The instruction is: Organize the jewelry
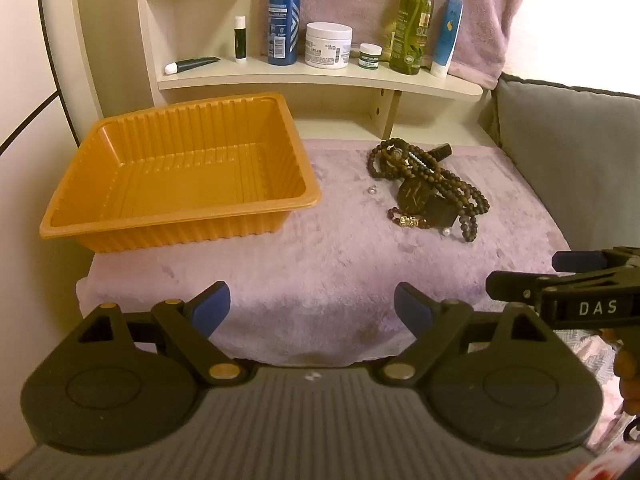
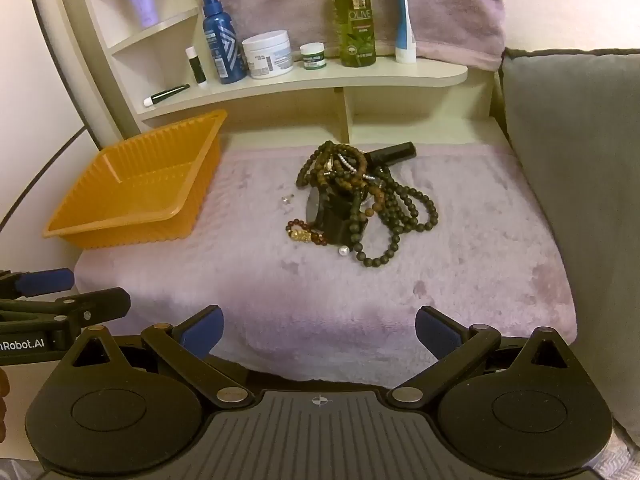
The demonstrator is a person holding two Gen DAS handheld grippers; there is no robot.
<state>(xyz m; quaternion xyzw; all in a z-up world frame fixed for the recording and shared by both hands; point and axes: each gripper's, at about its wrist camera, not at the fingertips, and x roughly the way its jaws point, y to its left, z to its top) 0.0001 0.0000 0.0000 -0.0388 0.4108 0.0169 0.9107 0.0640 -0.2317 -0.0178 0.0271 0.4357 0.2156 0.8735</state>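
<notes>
A tangled heap of jewelry lies on a lilac fluffy towel: dark bead necklaces, a black watch, a red-and-gold bead bracelet and small pearl pieces. An empty orange plastic tray stands left of it. My left gripper hangs open over the towel's near edge, nothing between its blue pads. My right gripper is open too, well short of the heap. Each gripper also shows at the edge of the other's view.
A cream shelf behind holds bottles, jars and tubes. A grey cushion borders the towel on the right. A pink towel hangs behind the shelf.
</notes>
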